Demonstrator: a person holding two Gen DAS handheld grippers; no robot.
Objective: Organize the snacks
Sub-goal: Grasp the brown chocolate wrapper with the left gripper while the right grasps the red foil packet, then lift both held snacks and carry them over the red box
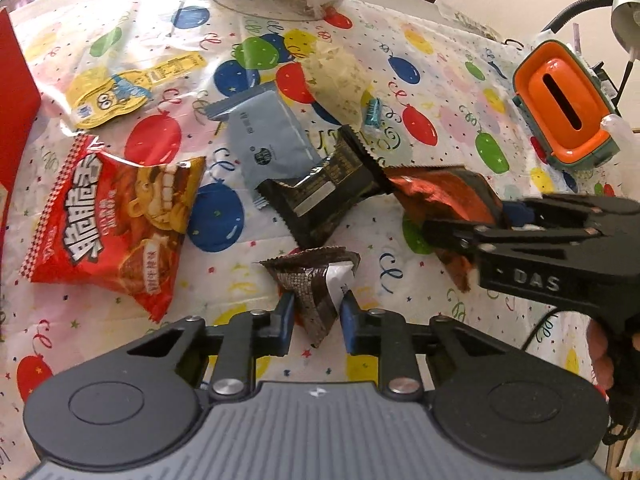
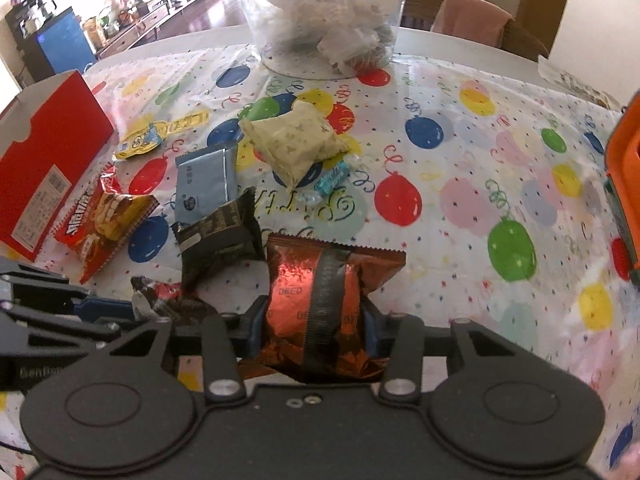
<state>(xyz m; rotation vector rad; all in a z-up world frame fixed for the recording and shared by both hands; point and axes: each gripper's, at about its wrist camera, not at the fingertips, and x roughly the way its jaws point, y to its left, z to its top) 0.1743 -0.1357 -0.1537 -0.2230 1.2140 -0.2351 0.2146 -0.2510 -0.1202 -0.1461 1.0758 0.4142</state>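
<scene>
Blue fingers (image 1: 285,322) of our left gripper (image 1: 316,320) had closed on a small dark wrapper (image 1: 316,292), low over the balloon cloth (image 1: 440,80). Our right gripper (image 2: 316,328) pinched the copper Oreo pack (image 2: 320,292) just beside it. Loose snacks lay beyond: red bag (image 1: 108,224), black pack (image 1: 324,192), blue pouch (image 1: 268,136).

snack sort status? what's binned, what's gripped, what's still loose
Done: the clear tub at the table's far edge already holds several wrappers. In hand: the left gripper is shut on a small dark wrapper; the right gripper is shut on a copper foil packet. Left: the red noodle bag, black packet, blue packet, yellow pouch, cream packet and teal candy lie loose on the tablecloth.
</scene>
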